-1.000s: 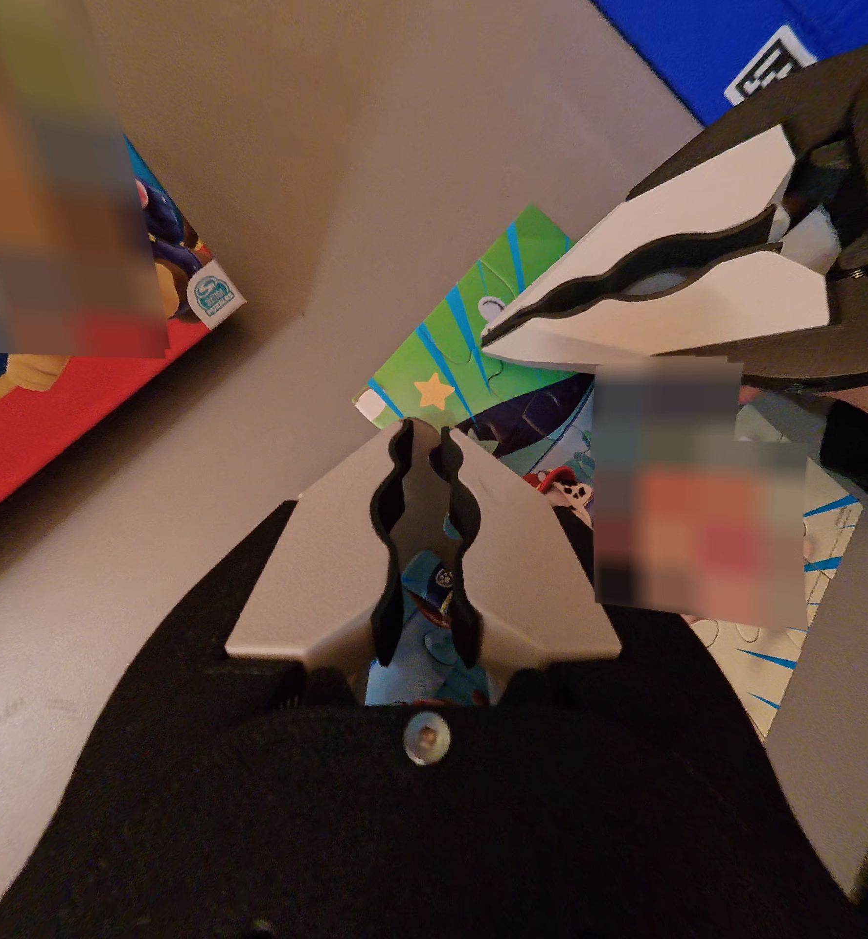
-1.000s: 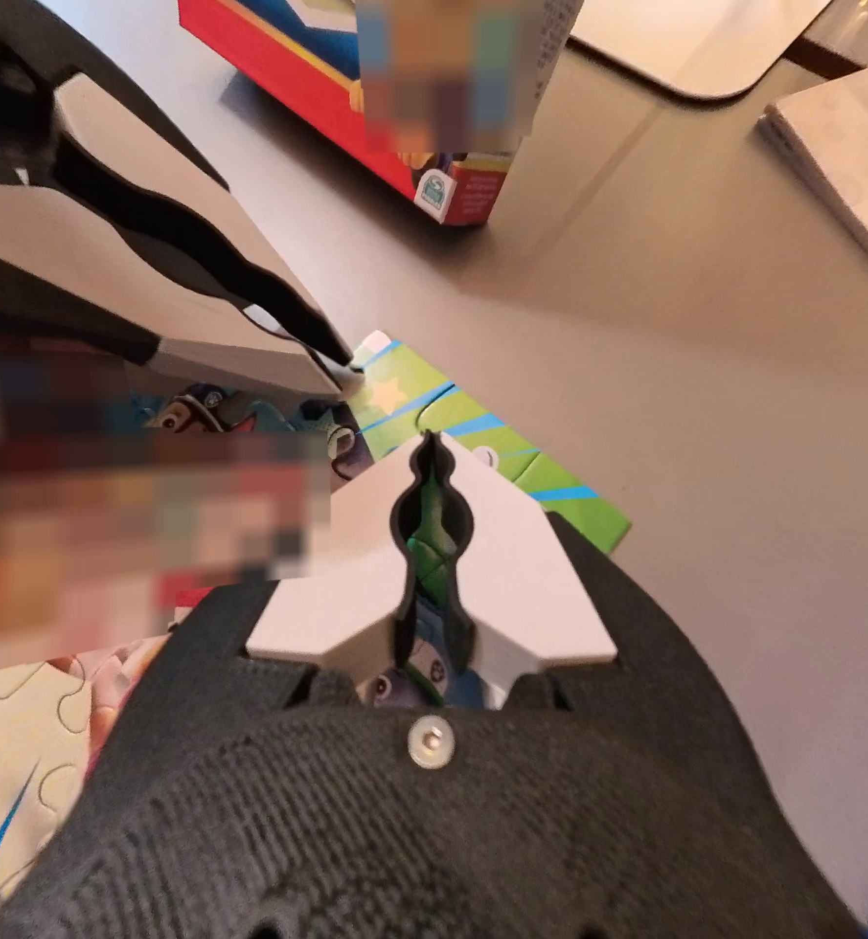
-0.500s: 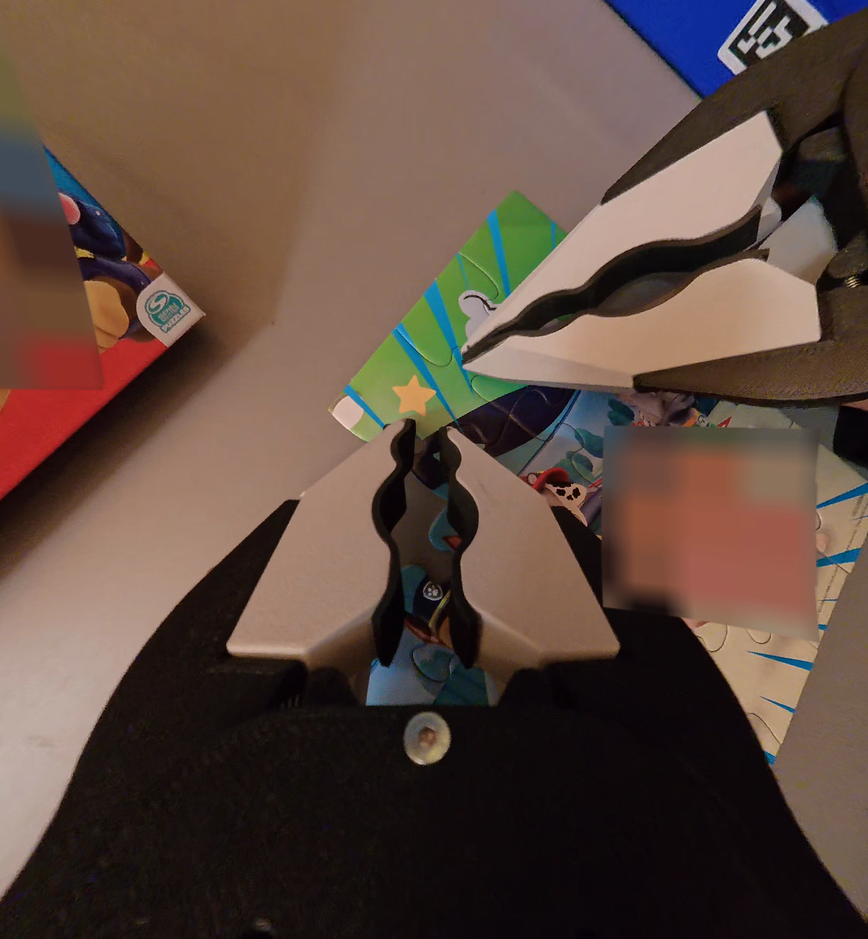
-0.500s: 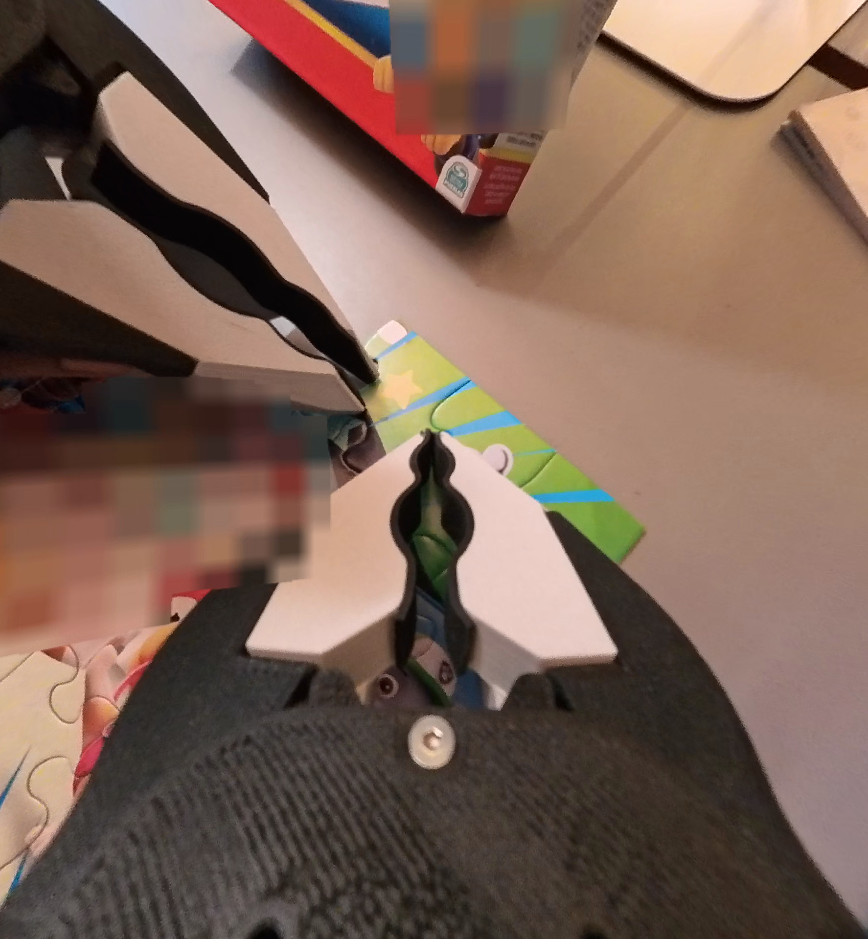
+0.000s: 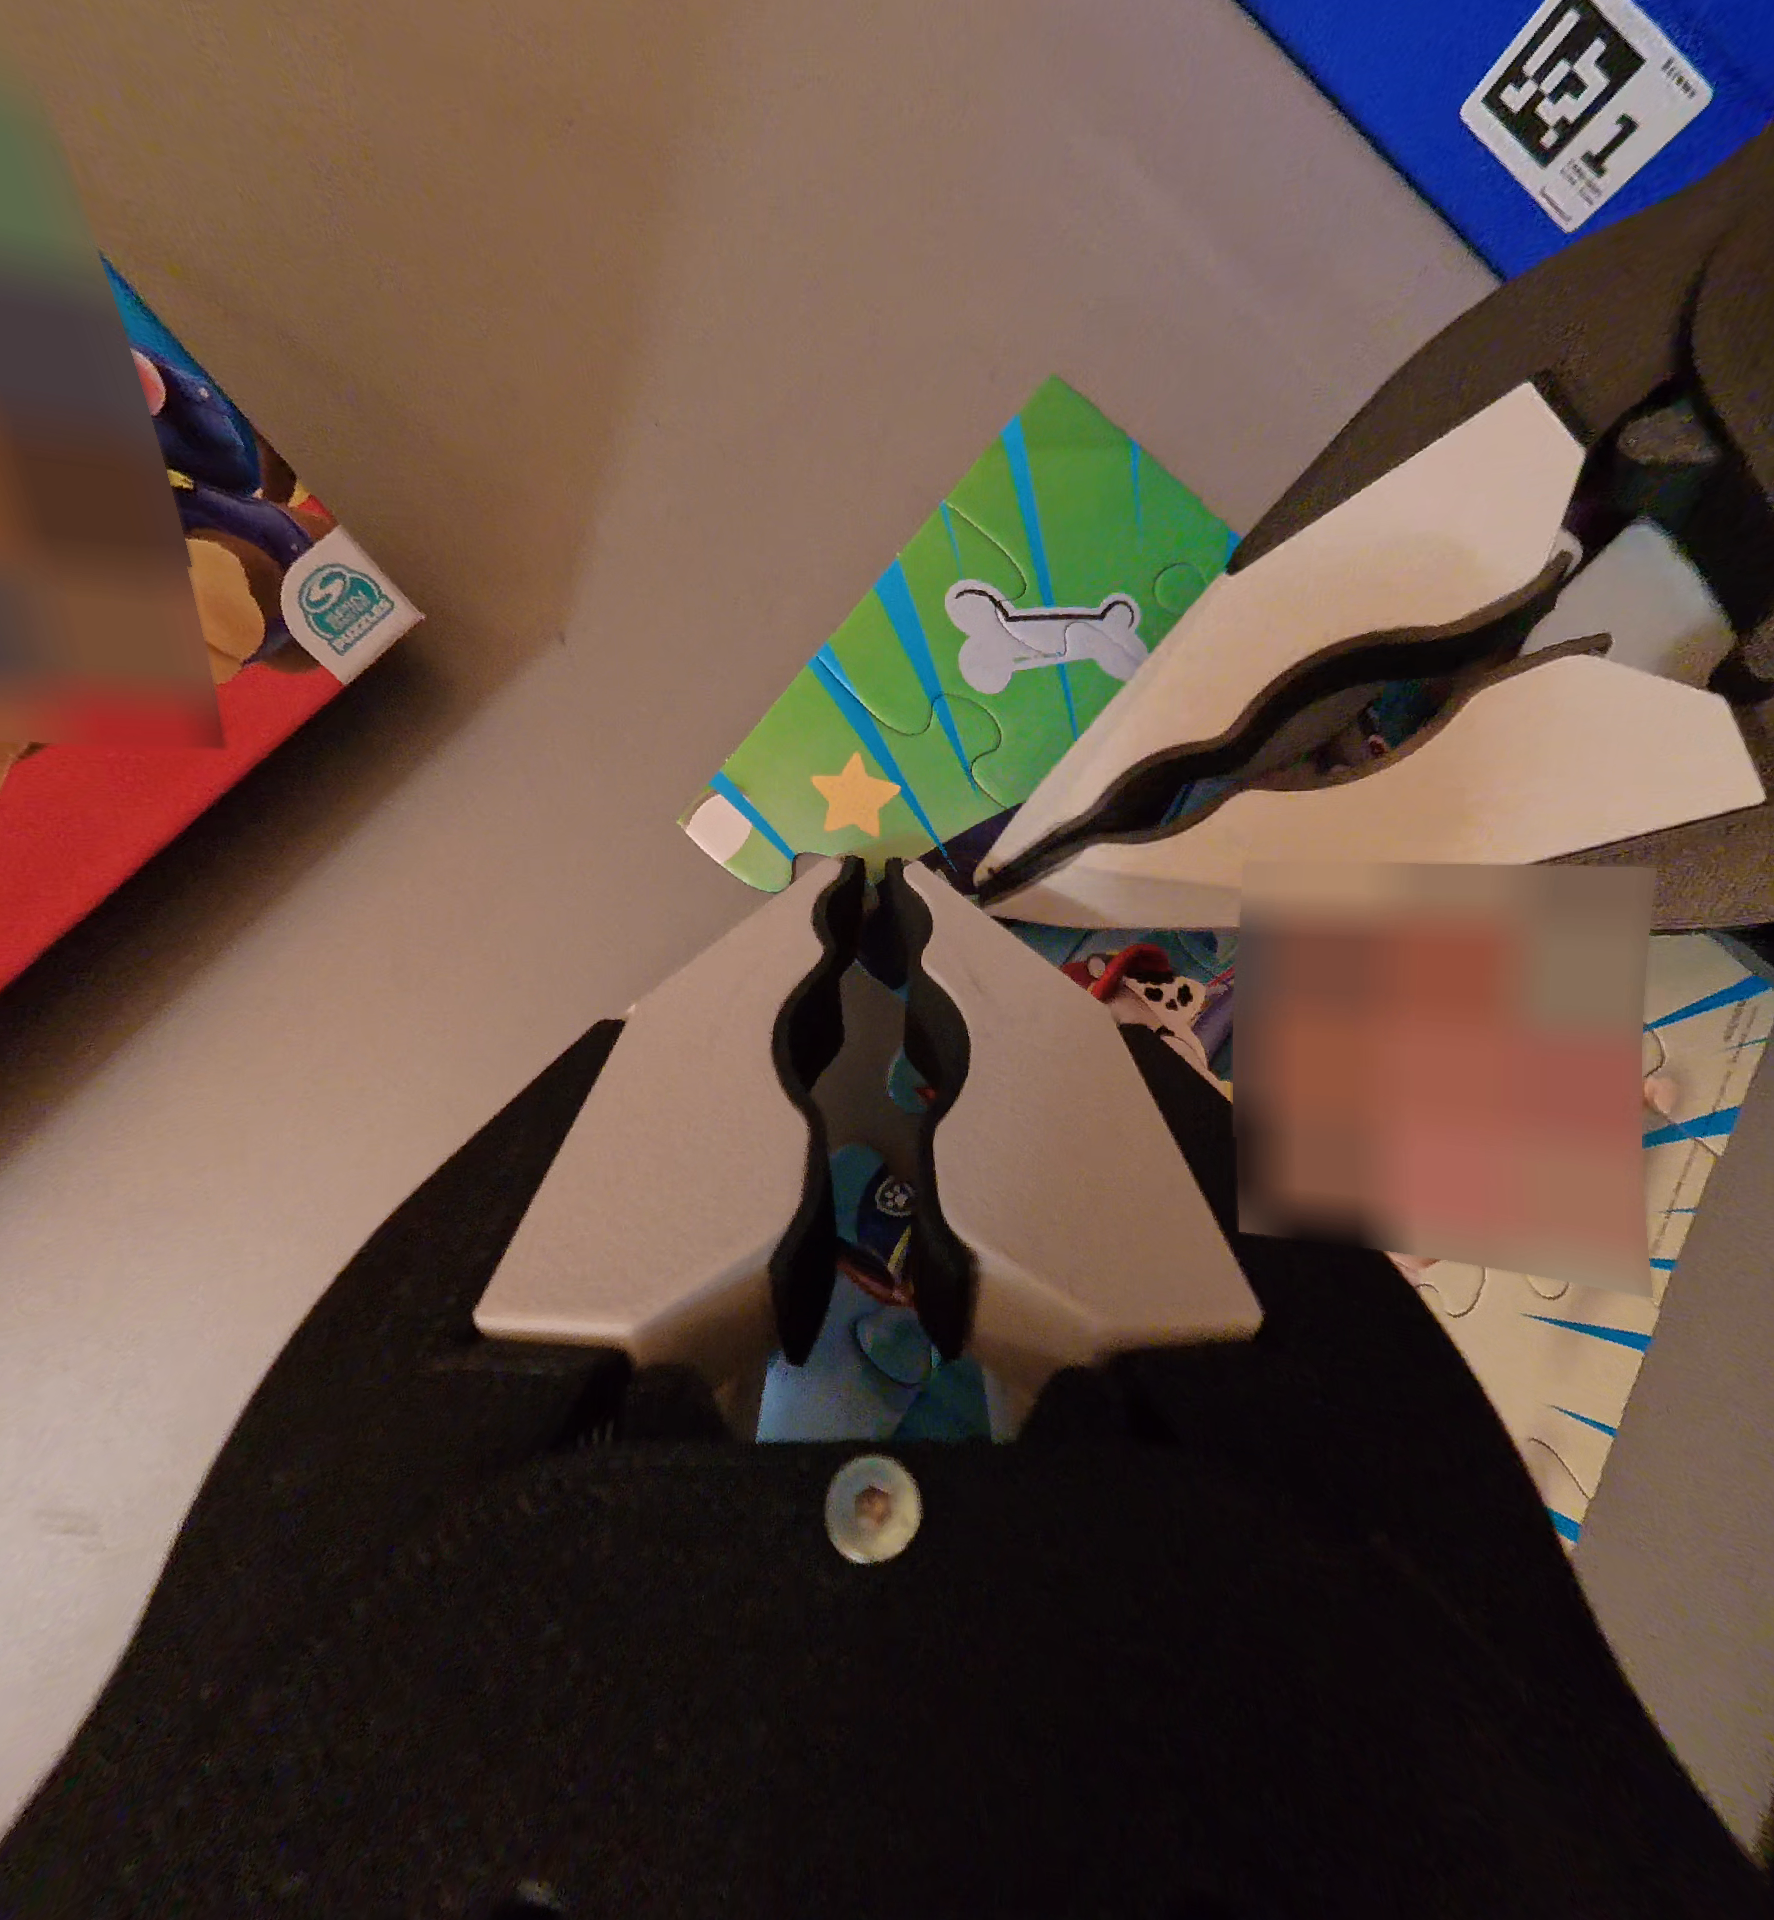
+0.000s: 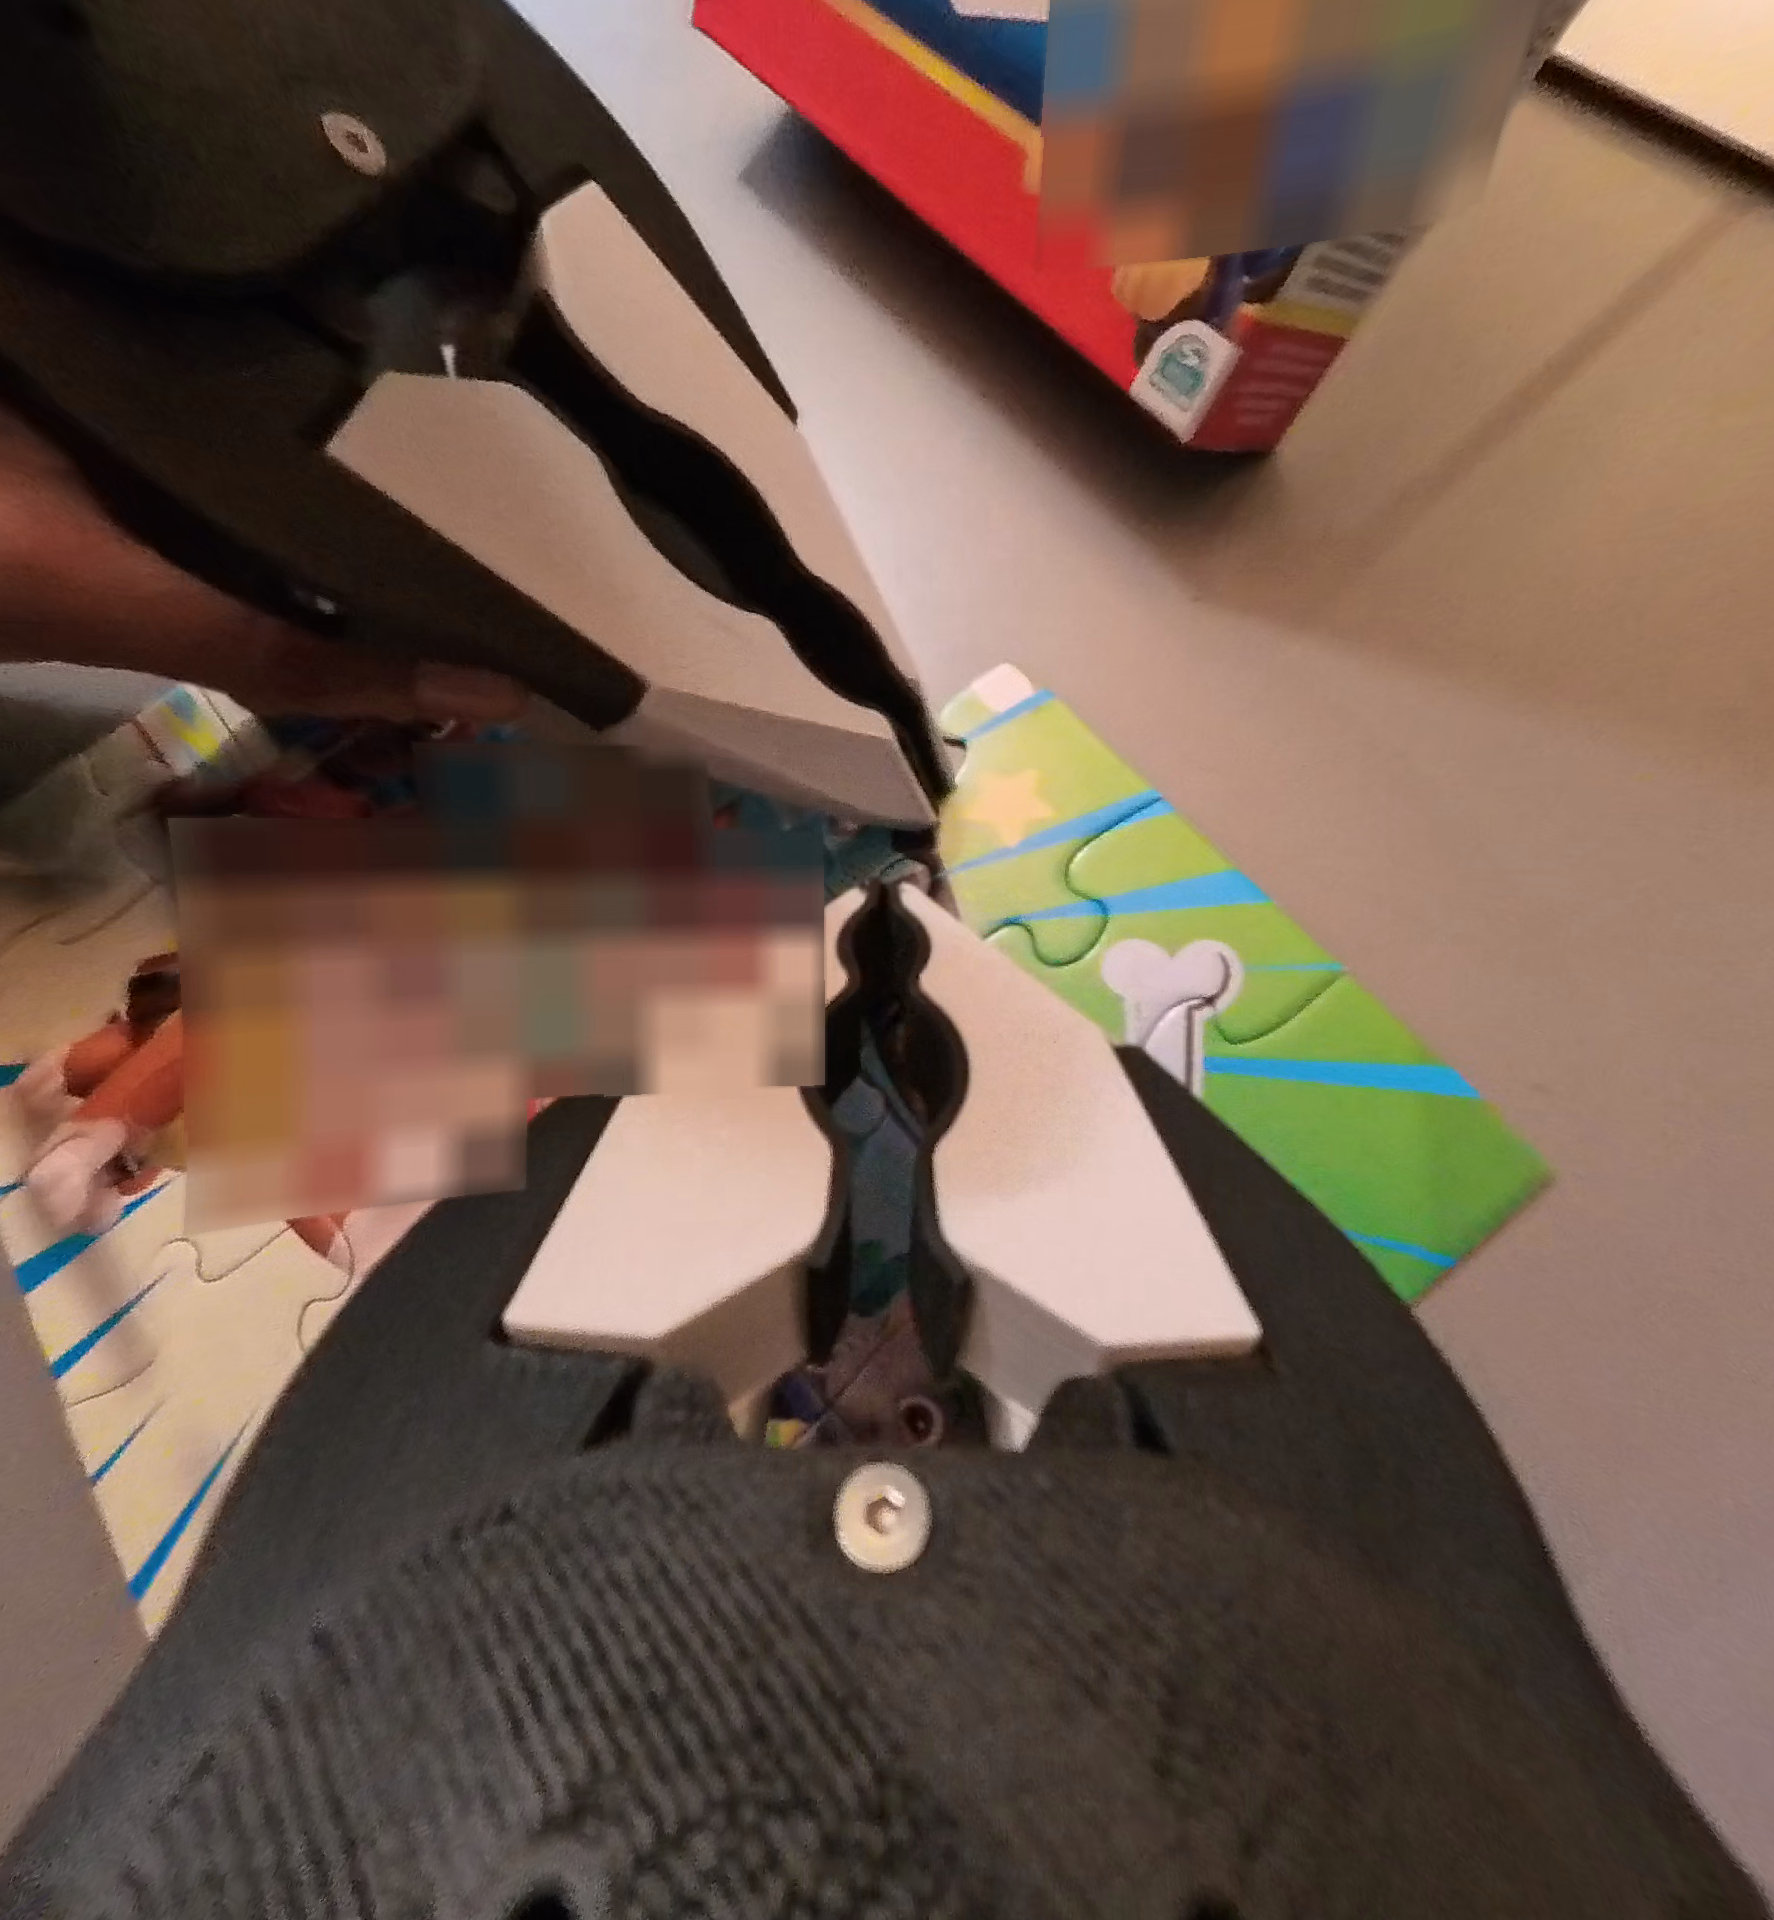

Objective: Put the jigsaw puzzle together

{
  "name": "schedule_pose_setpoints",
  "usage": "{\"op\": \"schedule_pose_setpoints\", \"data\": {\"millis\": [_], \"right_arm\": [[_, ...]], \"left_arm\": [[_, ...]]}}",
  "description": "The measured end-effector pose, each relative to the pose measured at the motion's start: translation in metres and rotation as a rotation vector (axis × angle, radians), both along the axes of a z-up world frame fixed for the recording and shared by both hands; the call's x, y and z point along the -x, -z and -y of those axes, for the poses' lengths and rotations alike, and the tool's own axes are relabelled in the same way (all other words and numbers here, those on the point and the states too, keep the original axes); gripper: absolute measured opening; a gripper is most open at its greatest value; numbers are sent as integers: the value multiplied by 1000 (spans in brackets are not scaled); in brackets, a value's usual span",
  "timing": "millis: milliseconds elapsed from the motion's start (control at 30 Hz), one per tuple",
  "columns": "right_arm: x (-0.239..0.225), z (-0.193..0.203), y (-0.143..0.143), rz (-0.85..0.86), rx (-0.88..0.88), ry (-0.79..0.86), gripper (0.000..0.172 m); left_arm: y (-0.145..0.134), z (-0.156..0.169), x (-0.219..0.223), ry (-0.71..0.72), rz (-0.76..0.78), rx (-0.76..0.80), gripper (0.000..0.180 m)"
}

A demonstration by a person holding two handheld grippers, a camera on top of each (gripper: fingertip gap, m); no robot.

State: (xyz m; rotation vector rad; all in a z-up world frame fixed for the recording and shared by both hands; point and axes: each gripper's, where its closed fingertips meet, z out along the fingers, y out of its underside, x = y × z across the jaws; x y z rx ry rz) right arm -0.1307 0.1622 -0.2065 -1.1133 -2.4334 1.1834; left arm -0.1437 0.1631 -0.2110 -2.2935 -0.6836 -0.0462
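The green puzzle strip [image 5: 966, 644] lies flat on the grey surface [image 5: 550, 312] as the outer edge of a partly joined picture puzzle [image 5: 1153, 997]. Its long axis runs from the corner with the yellow star [image 5: 855, 792] forward and to the right, past a white bone. The left gripper [image 5: 867, 873] is the nearer of the two to that star corner: its tips sit right at the strip's near edge, just below the star. Whether they touch the card cannot be told. Its fingers [image 5: 717, 1091] stand almost together, with only a thin slit between the tips and nothing visible between them. The right gripper [image 6: 888, 899] comes in from the other side, its fingers [image 6: 1028, 1091] pressed together at the tips with nothing seen between them. They are poised over the darker puzzle picture just inside the strip, so the strip stretches away to their right. The two sets of tips are close beside each other at the star end. A red puzzle box [image 5: 83, 831] stands well apart on the left, and a blue thing bearing a square marker [image 5: 1434, 94] lies beyond the right gripper.
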Motion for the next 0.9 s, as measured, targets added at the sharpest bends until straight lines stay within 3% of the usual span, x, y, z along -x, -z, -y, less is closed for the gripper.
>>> {"op": "schedule_pose_setpoints", "data": {"millis": [233, 467, 900], "right_arm": [[-3, -5, 0, -28, -37, -3, 0], [-1, -7, 0, 2, 4, 20, 0], [43, -16, 0, -70, -86, 139, 0]], "left_arm": [[-1, 3, -6, 34, -22, 44, 0], [-2, 1, -21, 99, 70, -6, 0], [-1, 2, -21, 81, 86, -6, 0]]}}
